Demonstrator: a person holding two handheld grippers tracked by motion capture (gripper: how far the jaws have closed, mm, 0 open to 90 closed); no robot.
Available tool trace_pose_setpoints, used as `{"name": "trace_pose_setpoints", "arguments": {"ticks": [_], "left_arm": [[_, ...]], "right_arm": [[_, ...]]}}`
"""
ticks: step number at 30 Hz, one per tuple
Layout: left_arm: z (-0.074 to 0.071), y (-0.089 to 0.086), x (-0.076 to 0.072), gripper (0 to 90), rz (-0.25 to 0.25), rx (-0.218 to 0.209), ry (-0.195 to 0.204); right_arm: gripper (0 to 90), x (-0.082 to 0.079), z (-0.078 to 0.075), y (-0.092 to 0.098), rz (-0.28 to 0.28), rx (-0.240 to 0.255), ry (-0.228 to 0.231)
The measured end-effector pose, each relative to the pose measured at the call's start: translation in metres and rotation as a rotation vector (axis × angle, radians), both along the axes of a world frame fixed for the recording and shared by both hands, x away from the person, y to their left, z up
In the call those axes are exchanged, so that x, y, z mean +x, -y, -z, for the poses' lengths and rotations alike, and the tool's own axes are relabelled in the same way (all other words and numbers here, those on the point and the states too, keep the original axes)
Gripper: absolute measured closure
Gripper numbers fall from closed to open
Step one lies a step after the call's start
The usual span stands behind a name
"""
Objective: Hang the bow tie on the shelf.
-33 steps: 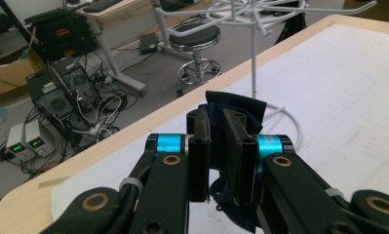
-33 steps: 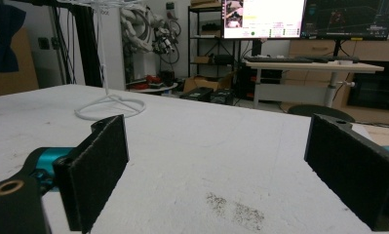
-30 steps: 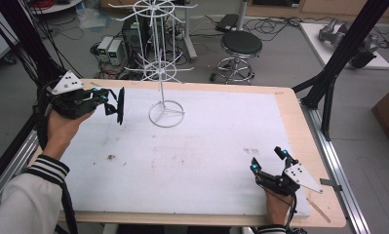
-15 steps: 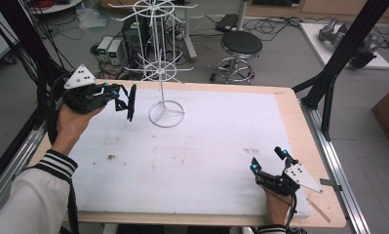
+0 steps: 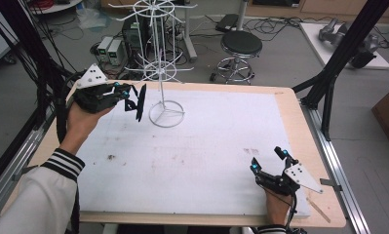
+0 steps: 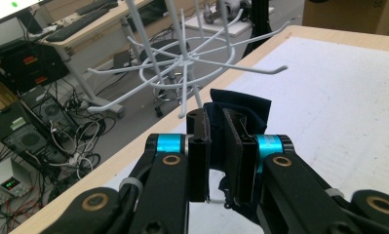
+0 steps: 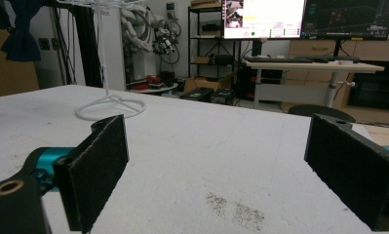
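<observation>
**Dark blue cloth piece held beside the wire rack**

The dark blue cloth piece (image 6: pixel 241 109) is clamped in the left gripper (image 5: pixel 133 100), raised above the white padded surface (image 5: pixel 206 156), just beside the white wire hook rack (image 5: pixel 160 73). The right gripper (image 5: pixel 270 168) rests near the surface's front edge, jaws spread apart, holding nothing.

The jaws hide most of the dark cloth (image 6: pixel 241 105).
</observation>
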State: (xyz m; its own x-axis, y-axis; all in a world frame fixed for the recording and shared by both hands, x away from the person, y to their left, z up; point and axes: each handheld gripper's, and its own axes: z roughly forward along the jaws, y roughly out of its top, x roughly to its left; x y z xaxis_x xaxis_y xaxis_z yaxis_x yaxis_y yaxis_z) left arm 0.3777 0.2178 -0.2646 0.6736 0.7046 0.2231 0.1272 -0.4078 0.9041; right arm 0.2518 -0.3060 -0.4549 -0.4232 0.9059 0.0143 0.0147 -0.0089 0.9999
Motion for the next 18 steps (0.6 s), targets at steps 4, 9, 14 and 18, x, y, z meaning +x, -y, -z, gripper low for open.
{"name": "trace_pose_setpoints", "arguments": {"ticks": [4,9,14,18], "left_arm": [[-0.002,0.004,-0.004,81.1,0.017,0.003,0.007],[-0.008,0.010,-0.008,81.1,0.043,0.009,0.018],[-0.009,0.017,-0.010,81.1,0.062,0.010,0.023],[-0.010,0.022,-0.012,81.1,0.085,0.009,0.024]], "right_arm": [[8.0,0.000,0.000,0.000,0.000,0.000,0.000],[8.0,0.000,0.000,0.000,0.000,-0.004,0.005],[8.0,0.000,0.000,0.000,0.000,-0.005,0.004],[8.0,0.000,0.000,0.000,-0.001,-0.004,0.004]]}}
